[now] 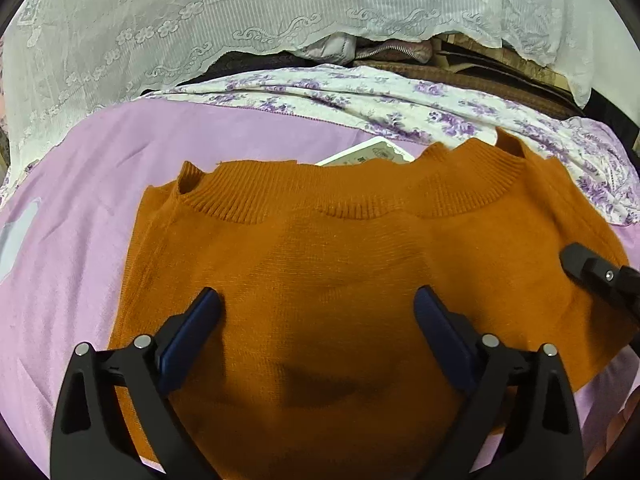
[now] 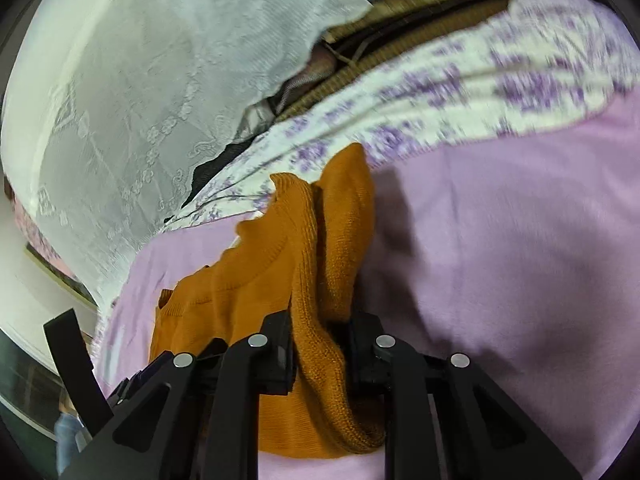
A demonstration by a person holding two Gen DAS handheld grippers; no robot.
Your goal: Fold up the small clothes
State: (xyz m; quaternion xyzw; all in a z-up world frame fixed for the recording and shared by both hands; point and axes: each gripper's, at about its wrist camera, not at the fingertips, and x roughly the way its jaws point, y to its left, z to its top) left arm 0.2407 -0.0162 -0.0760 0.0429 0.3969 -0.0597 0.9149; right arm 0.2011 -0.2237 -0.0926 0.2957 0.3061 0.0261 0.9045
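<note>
An orange knit sweater (image 1: 340, 248) lies flat on a lilac bedsheet (image 1: 80, 200), its ribbed collar toward the far side. My left gripper (image 1: 318, 304) hovers over the sweater's middle, fingers wide apart and empty. My right gripper (image 2: 322, 320) is shut on a bunched ribbed edge of the sweater (image 2: 320, 280) and lifts it off the sheet at the garment's right side. The right gripper's black finger also shows in the left wrist view (image 1: 592, 268) at the sweater's right edge.
A floral purple-and-white cloth (image 1: 400, 100) lies bunched behind the sweater. A white card or packet (image 1: 368, 152) pokes out behind the collar. A white lace curtain (image 1: 160, 20) hangs at the back over brown stacked items (image 1: 500, 76).
</note>
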